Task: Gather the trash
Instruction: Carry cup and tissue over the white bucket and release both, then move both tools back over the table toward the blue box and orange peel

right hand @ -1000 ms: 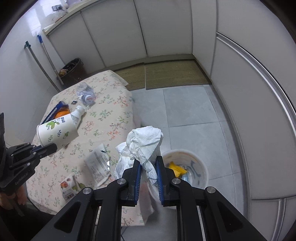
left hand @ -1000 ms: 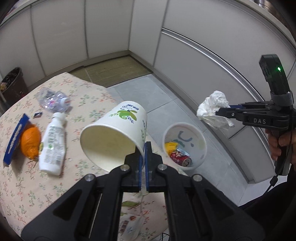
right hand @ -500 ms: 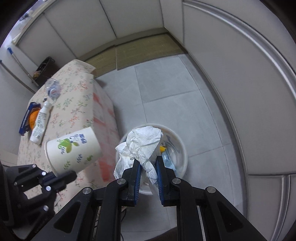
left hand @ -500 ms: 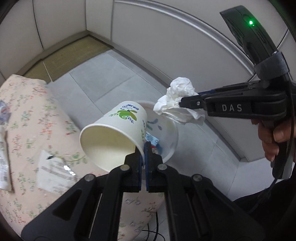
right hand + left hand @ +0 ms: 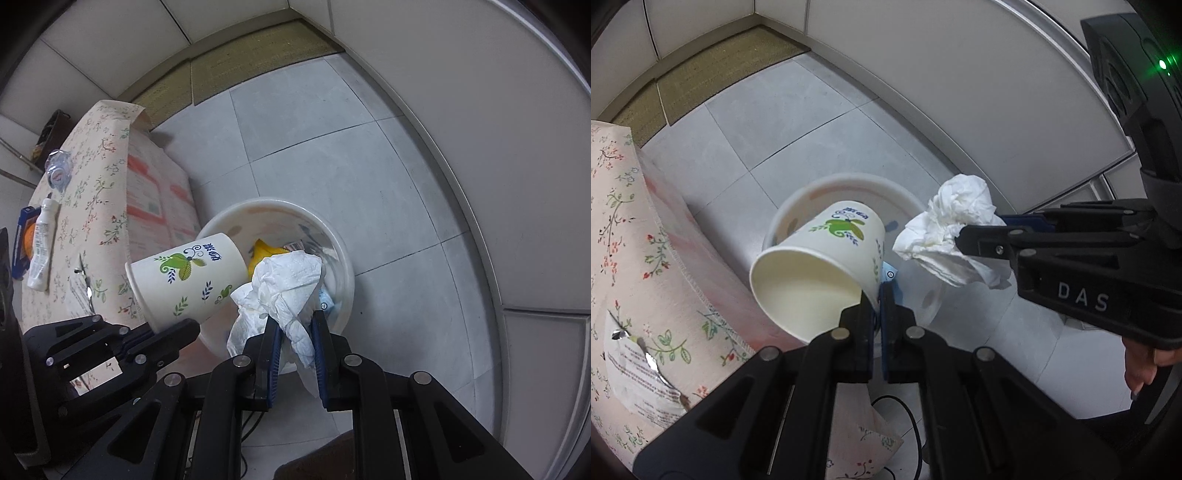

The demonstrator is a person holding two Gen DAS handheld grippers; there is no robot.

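Both grippers swung off the desk [image 5: 99, 177] and dropped toward the white bin [image 5: 343, 266] on the floor since a sec ago; bin looks way bigger in both views now.

Left gripper [image 5: 877, 295] pinching the paper cup [image 5: 820, 266] by its rim wall, jaws basically pressed together. Cup lying on its side, long axis tilted, base pointing over the bin's near-left rim, mouth facing back.

Right gripper [image 5: 295, 328] clamped on the crumpled tissue [image 5: 288, 284], hanging straight over the bin opening w/ yellow scrap [image 5: 264, 251] below.

Tissue prob more centered, so a clean drop; cup sits near the rim and could clip the edge. Just letting go next, imo.
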